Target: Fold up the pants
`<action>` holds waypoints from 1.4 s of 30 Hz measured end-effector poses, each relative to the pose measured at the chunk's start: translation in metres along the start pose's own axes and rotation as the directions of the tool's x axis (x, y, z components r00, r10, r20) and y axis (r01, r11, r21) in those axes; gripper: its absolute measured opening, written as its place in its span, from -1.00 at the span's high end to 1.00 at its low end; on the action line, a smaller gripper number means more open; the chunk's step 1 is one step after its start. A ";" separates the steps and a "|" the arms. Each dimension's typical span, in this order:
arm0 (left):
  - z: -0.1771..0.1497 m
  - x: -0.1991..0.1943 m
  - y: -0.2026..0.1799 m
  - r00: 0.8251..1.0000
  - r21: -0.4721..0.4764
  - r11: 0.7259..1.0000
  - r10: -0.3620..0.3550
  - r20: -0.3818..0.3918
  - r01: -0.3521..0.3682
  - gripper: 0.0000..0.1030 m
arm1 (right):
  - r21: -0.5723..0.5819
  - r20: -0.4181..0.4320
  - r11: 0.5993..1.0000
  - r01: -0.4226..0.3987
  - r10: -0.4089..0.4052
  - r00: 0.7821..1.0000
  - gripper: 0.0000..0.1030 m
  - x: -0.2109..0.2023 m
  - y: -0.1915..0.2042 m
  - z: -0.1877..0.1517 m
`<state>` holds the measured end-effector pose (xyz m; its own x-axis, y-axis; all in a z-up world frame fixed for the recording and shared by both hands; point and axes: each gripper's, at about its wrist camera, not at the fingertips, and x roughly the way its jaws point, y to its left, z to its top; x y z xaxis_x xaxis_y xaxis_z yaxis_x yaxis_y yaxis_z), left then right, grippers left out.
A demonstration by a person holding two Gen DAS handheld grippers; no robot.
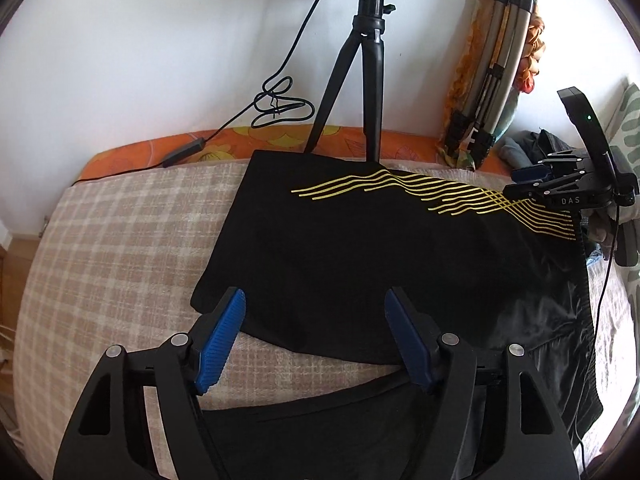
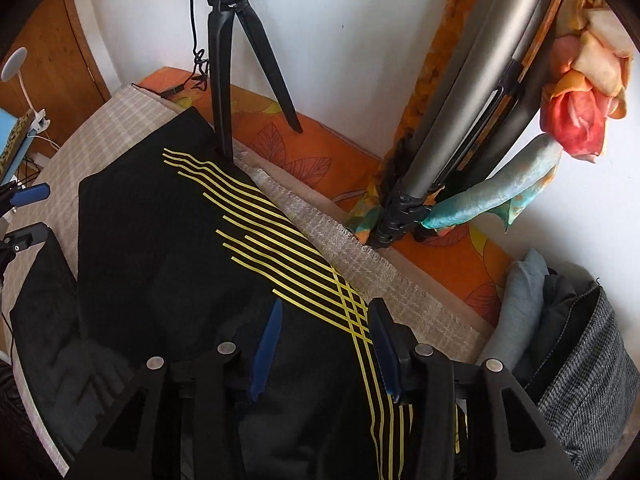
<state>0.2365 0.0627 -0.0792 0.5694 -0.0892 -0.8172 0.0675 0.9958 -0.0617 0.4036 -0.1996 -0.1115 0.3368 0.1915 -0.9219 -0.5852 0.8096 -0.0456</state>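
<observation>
Black pants (image 1: 360,248) with thin yellow stripes lie spread across the checked beige bedspread (image 1: 120,248). Left gripper (image 1: 316,336) and right gripper (image 2: 326,344) hover over them, jaws apart, holding nothing. Soft, light, limp fabric; best pinched at hem or waistband edge.

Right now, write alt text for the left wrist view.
Black pants with yellow wavy stripes lie flat on a beige checked blanket. The left gripper hovers open at their near edge; the right gripper is far right.
</observation>
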 end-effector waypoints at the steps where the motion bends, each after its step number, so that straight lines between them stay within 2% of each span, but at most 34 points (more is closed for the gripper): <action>1: 0.003 0.006 0.002 1.000 0.001 1.000 0.009 -0.008 -0.009 -0.40 | -0.006 -0.019 1.000 0.004 -0.004 1.000 0.10 0.009 -0.003 0.001; 5: 0.010 0.024 0.009 0.999 0.011 0.999 0.039 -0.021 -0.039 -0.40 | -0.014 -0.061 1.000 0.009 -0.010 0.998 0.10 0.035 -0.013 0.002; 11: 0.009 0.044 0.015 0.998 -0.010 1.000 0.025 -0.058 -0.026 -0.40 | 0.031 -0.061 0.999 -0.031 0.033 0.998 0.09 0.047 -0.023 0.000; 14: 0.011 0.047 0.018 0.997 -0.024 1.000 0.019 -0.071 -0.021 -0.40 | 0.039 -0.059 0.998 -0.053 0.055 0.997 0.29 0.043 -0.021 -0.004; 16: 0.015 0.046 0.020 0.997 -0.040 0.999 0.008 -0.072 -0.011 -0.40 | 0.037 -0.049 0.997 -0.067 0.069 0.996 0.67 0.040 -0.018 -0.008; 18: 0.020 0.045 0.022 0.997 -0.058 0.998 -0.008 -0.073 0.004 -0.40 | 0.048 -0.029 0.998 -0.050 0.051 0.998 0.90 0.036 -0.015 -0.012; 20: 0.027 0.045 0.024 0.996 -0.088 0.996 -0.034 -0.076 0.027 -0.41 | 0.077 0.005 0.997 -0.021 0.021 1.000 1.00 0.027 -0.012 -0.018; 23: 0.038 0.051 0.028 0.992 -0.152 0.986 -0.085 -0.097 0.070 -0.41 | 0.062 0.075 0.998 -0.008 0.004 0.997 1.00 -0.003 0.004 -0.024; 26: 0.047 0.056 0.034 0.981 -0.236 0.963 -0.161 -0.110 0.132 -0.41 | 0.026 0.147 1.000 0.013 -0.017 0.989 1.00 -0.030 0.032 -0.033; 28: 0.052 0.060 0.039 0.975 -0.286 0.946 -0.192 -0.109 0.155 -0.41 | -0.035 0.180 0.997 0.063 -0.056 0.982 1.00 -0.044 0.058 -0.047; 29: 0.055 0.062 0.040 0.973 -0.306 0.938 -0.206 -0.109 0.164 -0.41 | -0.072 0.194 0.995 0.063 -0.048 0.980 1.00 -0.051 0.070 -0.057; 33: 0.058 0.068 0.044 0.963 -0.377 0.907 -0.246 -0.111 0.188 -0.41 | -0.125 0.196 0.992 0.031 -0.006 0.981 1.00 -0.055 0.104 -0.085; 35: 0.058 0.070 0.043 0.961 -0.388 0.902 -0.251 -0.111 0.191 -0.41 | -0.135 0.176 0.991 0.020 0.005 0.984 1.00 -0.047 0.114 -0.092; 38: 0.055 0.082 0.040 0.960 -0.390 0.905 -0.240 -0.144 0.168 -0.41 | -0.125 0.175 0.992 0.024 -0.002 0.985 1.00 -0.042 0.115 -0.097; 42: 0.049 0.088 0.045 0.958 -0.435 0.887 -0.244 -0.151 0.158 -0.41 | -0.064 0.192 0.998 0.001 0.011 0.981 1.00 -0.042 0.102 -0.094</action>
<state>0.3303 0.0987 -0.1260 0.4057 -0.3255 -0.8541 -0.2066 0.8776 -0.4326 0.2599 -0.1773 -0.1134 0.4656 0.3031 -0.8315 -0.6304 0.7730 -0.0712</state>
